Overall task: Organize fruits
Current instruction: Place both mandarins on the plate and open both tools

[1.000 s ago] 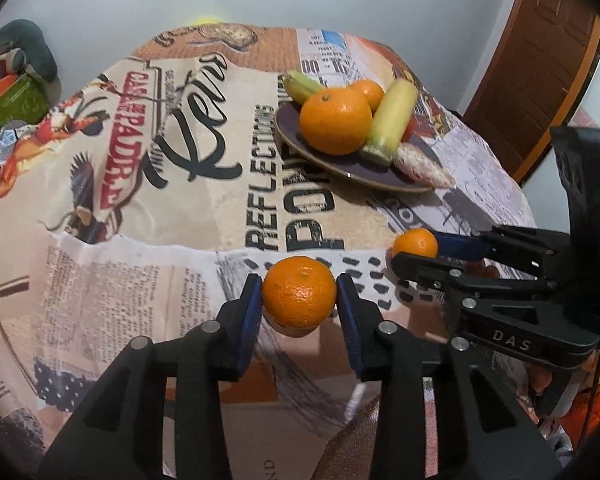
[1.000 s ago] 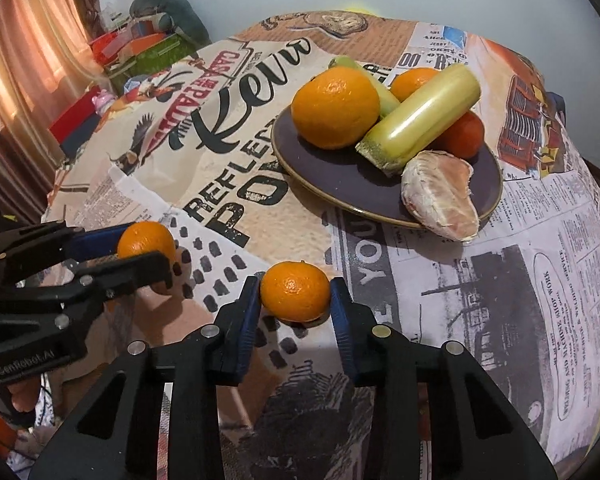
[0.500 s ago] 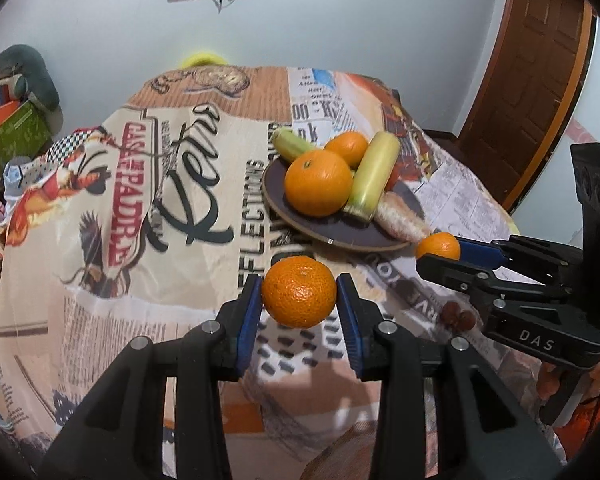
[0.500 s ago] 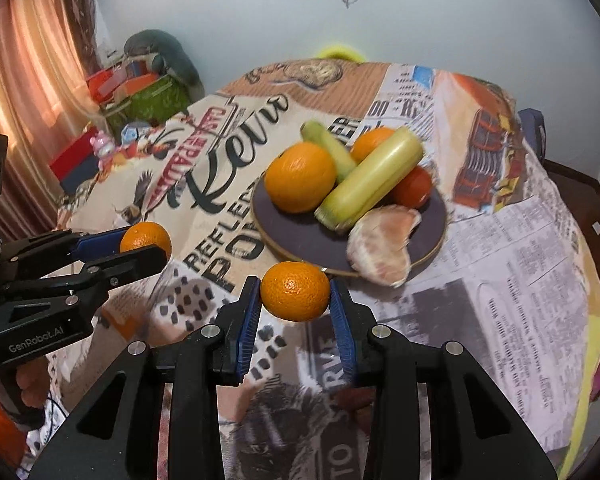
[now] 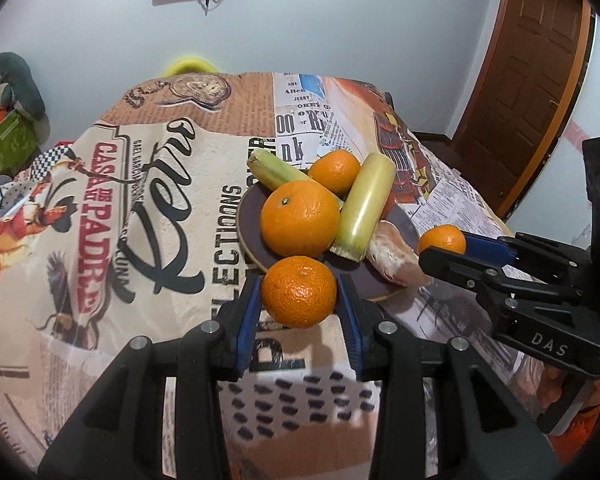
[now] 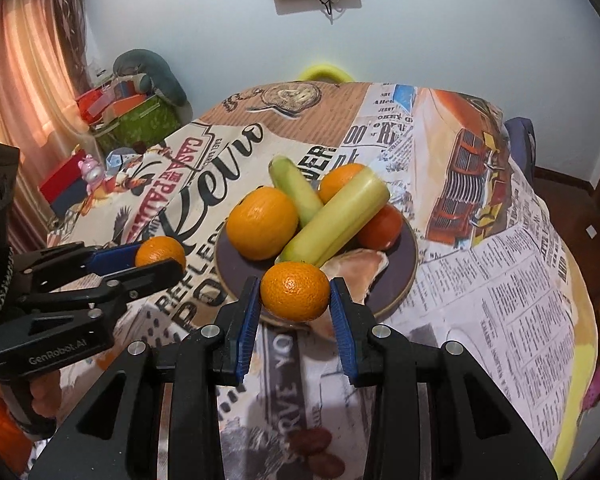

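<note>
On purple plate (image 6: 404,276), oranges (image 6: 261,229), two pale-green stalks (image 6: 336,220), peeled citrus (image 6: 356,266)

Two wrist fisheyes, side by side, angled down over their fingers; both share the nearby fruit plate (image 5: 248,220) (image 6: 410,264) and each other's gripper.

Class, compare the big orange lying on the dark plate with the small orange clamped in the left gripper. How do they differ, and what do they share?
The big orange looks larger than the small orange, though the small one sits nearer the camera. The big orange rests on the plate beside other fruit; the small orange is held off the table between the left gripper pads. The big orange shows a green stem dot; the small one does not. Both are round, orange and dimple-skinned.
</note>
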